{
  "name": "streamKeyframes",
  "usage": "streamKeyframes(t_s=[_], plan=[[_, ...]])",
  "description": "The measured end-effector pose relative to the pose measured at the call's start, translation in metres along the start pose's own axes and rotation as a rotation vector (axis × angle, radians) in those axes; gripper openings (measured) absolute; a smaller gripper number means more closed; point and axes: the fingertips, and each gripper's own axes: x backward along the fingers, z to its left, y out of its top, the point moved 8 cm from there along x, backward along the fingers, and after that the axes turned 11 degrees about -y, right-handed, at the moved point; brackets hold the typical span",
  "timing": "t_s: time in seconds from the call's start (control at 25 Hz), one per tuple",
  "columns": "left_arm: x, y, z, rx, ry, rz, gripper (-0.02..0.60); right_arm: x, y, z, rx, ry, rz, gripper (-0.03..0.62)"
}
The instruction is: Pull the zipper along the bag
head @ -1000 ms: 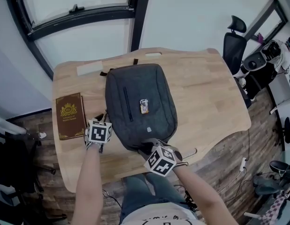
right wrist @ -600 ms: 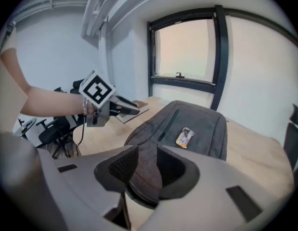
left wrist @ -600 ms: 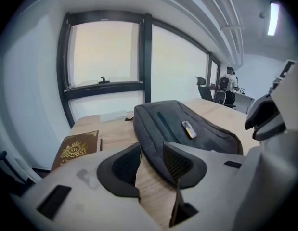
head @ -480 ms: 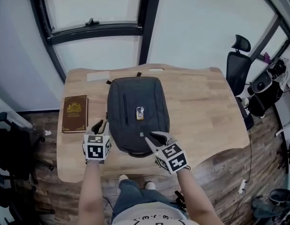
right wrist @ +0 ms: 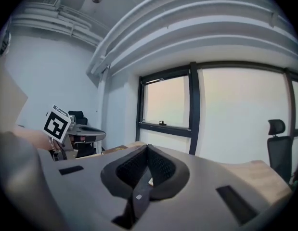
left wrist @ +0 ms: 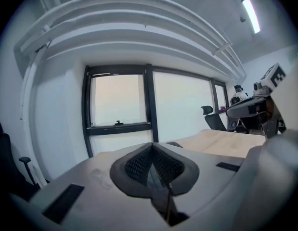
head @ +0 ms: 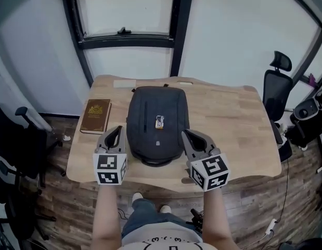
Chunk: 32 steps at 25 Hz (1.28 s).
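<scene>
Left gripper and right gripper had just closed, both empty, at the backpack's 7 and 5 o'clock; scene fitted pre-pull or finished

No legible text. The book: gold emblem and lettering on the cover, too small to read. The bag: small tag, unreadable. The left gripper and right gripper: cubes with black-and-white square markers, no letters.
</scene>
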Motion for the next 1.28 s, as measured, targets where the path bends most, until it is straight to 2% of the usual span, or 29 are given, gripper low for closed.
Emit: streamKeyframes(t_s=[0.16, 0.44, 0.76, 0.96, 1.28], plan=[[0.021, 0.024, -0.025, -0.032, 0.016, -0.065, 0.017, 0.031, 0.014, -0.005, 0.072, -0.025, -0.09, 0.051], [0.046, 0.061, -0.046, -0.104, 0.027, -0.171, 0.017, 0.066, 0.037, -0.009, 0.109, -0.099, -0.193, 0.051], [0.054, 0.086, -0.041, -0.141, -0.005, -0.236, 0.017, 0.072, 0.052, -0.008, 0.073, -0.156, -0.238, 0.049], [0.065, 0.104, -0.033, -0.191, -0.001, -0.267, 0.017, 0.074, 0.068, -0.008, 0.027, -0.176, -0.276, 0.049], [0.077, 0.118, -0.027, -0.209, 0.005, -0.319, 0.017, 0.081, 0.091, 0.002, 0.071, -0.176, -0.317, 0.049]])
